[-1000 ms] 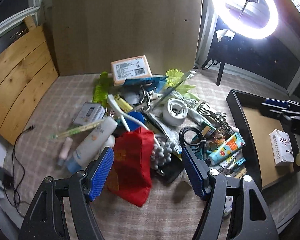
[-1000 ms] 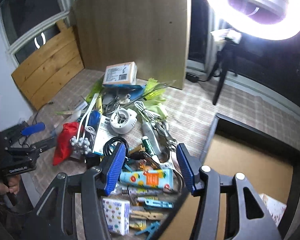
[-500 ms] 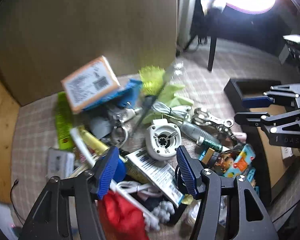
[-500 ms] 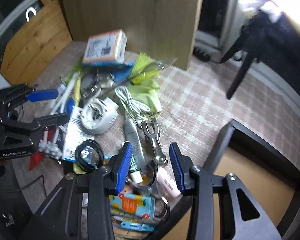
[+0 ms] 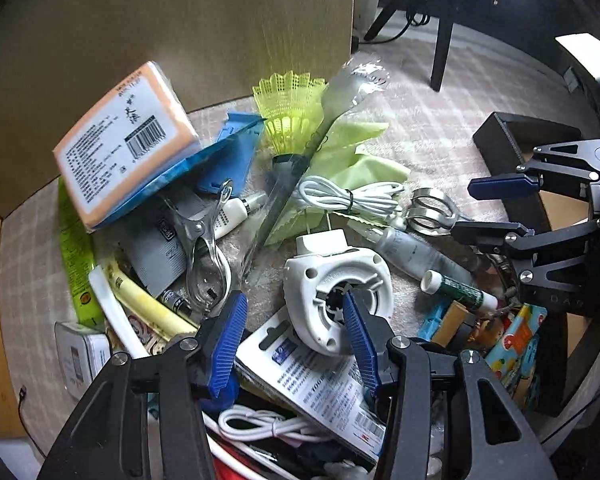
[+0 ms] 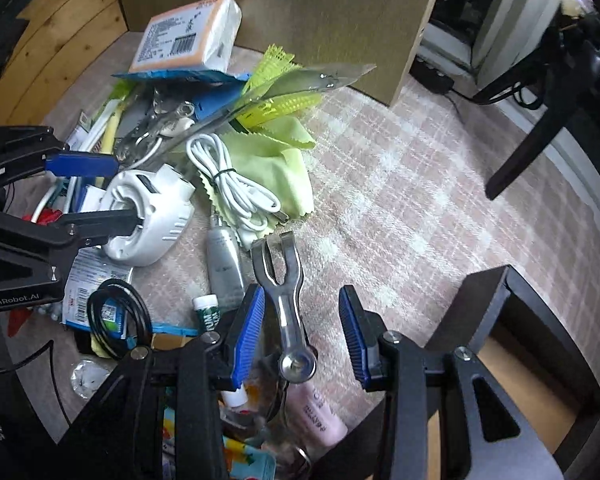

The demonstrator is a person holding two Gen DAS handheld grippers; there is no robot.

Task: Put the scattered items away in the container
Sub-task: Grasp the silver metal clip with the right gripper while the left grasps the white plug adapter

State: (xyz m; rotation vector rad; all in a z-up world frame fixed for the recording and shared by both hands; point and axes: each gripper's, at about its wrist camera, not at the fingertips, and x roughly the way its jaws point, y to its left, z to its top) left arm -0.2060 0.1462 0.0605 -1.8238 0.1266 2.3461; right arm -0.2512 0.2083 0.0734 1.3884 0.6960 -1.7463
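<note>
In the left wrist view, the left hand-held gripper (image 5: 296, 334) fills the lower middle of the frame, over the heap of odds and ends on the checked tabletop (image 5: 420, 120). Its jaws have just been closing, yet they are still spread: one blue pad reaches into the hollow centre of the white round gadget (image 5: 340, 300), the other stands clear of the gadget's outer wall, so nothing is pinched yet. This looks like the reach-and-grasp step. Next the jaws need to close on the gadget's rim, and then lift it towards the black container (image 5: 512, 148) at the right edge.

In the right wrist view, the right hand-held gripper (image 6: 302, 336) sits low in the middle, jaws spread either side of the metal tongs (image 6: 284, 292), which lie between the pads untouched. It should squeeze the tongs' arms and carry them to the container, lower right.
</note>
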